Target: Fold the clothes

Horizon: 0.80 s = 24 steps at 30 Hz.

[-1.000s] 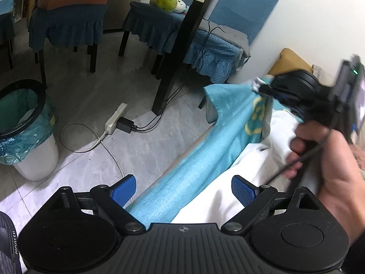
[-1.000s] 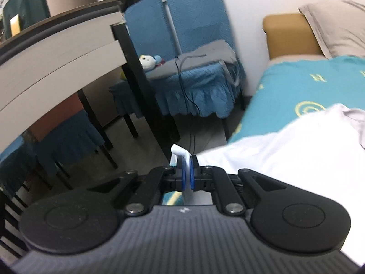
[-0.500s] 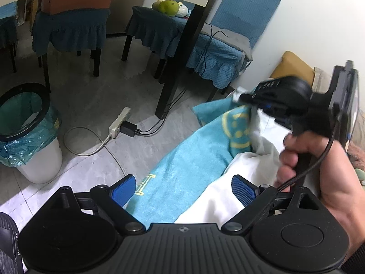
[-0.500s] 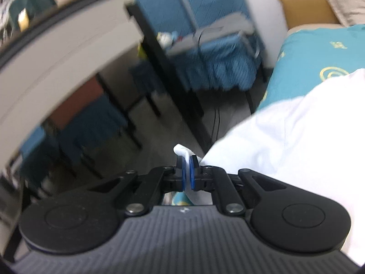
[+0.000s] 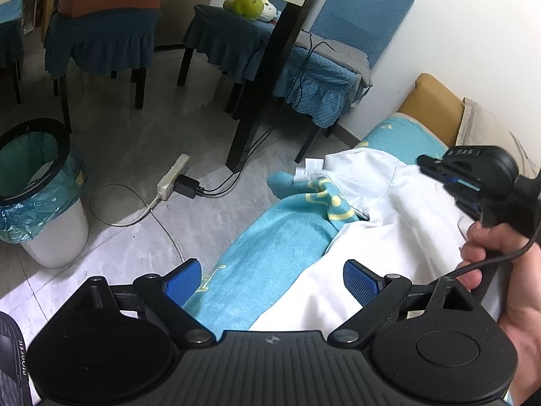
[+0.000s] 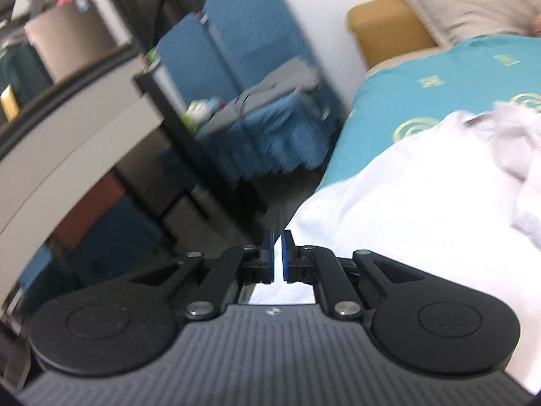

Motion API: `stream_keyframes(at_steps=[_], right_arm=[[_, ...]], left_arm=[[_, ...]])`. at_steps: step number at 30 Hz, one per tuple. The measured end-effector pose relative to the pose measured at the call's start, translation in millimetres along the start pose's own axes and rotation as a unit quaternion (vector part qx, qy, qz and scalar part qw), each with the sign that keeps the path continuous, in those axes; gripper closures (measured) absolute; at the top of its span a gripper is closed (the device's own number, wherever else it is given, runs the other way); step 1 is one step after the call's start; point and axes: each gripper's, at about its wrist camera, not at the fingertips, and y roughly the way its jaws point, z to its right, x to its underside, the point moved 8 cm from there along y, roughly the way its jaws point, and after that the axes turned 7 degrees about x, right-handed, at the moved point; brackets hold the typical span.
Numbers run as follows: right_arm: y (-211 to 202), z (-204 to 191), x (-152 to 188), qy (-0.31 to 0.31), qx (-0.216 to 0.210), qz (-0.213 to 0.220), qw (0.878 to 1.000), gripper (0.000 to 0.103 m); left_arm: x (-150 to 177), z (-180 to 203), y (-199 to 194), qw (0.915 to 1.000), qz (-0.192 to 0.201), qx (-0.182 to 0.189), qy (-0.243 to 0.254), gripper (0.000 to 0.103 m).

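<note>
A white garment (image 5: 389, 209) lies spread on the bed's teal sheet (image 5: 277, 237). Its corner with a small tag (image 5: 311, 164) rests at the bed's edge, beside a bunched fold of sheet. My left gripper (image 5: 270, 272) hovers open over the edge of the bed, with sheet and garment below its blue pads and nothing gripped. A hand holds my right gripper (image 5: 439, 172) above the garment, at the right of the left wrist view. In the right wrist view my right gripper (image 6: 278, 237) is shut to a sliver, with no cloth between the pads; the garment (image 6: 405, 203) lies beyond it.
On the floor to the left are a white bin with a blue liner (image 5: 40, 182) and a power strip with cables (image 5: 172, 177). A black table leg (image 5: 267, 77) and blue-covered chairs (image 5: 321, 67) stand beyond the bed. A pillow (image 6: 473, 3) lies at the headboard.
The right gripper has swung right, away from the bed's edge. The white corner pinched between its pads is gone from them and now lies on the sheet. The left gripper kept still.
</note>
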Motion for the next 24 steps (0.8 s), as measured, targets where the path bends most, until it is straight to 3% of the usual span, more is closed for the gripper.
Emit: stream_keyframes(at_steps=[5,7,8,12,14,17,19,21,24], right_arm=[[28,-43,18,-0.116,-0.004,-0.075,0.99,0.088],[44,-64,30,-0.168,-0.011,-0.118,0.979,0.039],[51,-75,35,-0.202,-0.011,-0.126,0.971,0.032],[75,-112,53,-0.295,-0.023,-0.154,0.943,0.035],[91,-122,65,-0.338,-0.009,-0.178,0.924,0.038],[110,-125,77,-0.368,0.017,-0.215,0.904,0.06],[116,-120,76,-0.363,0.033,-0.225,0.904,0.095],[115,-123,73,-0.351,0.029,-0.21,0.912,0.097],[96,-117,56,-0.312,0.027,-0.161,0.936,0.097]], left_arm=[[-1,-5,1,1.0,-0.002,-0.006,-0.007,0.01],[-2,-5,1,0.9999,-0.005,-0.008,-0.012,0.01],[-1,-6,2,0.9998,-0.006,-0.01,-0.013,0.01],[-1,-11,4,0.9995,-0.01,-0.021,-0.022,0.01],[-1,-14,5,0.9992,-0.011,-0.027,-0.028,0.01],[0,-17,6,0.9989,-0.013,-0.03,-0.033,0.01],[0,-18,6,0.9988,-0.015,-0.03,-0.036,0.01],[1,-18,6,0.9989,-0.013,-0.026,-0.036,0.01],[2,-17,4,0.9992,-0.004,-0.021,-0.034,0.01]])
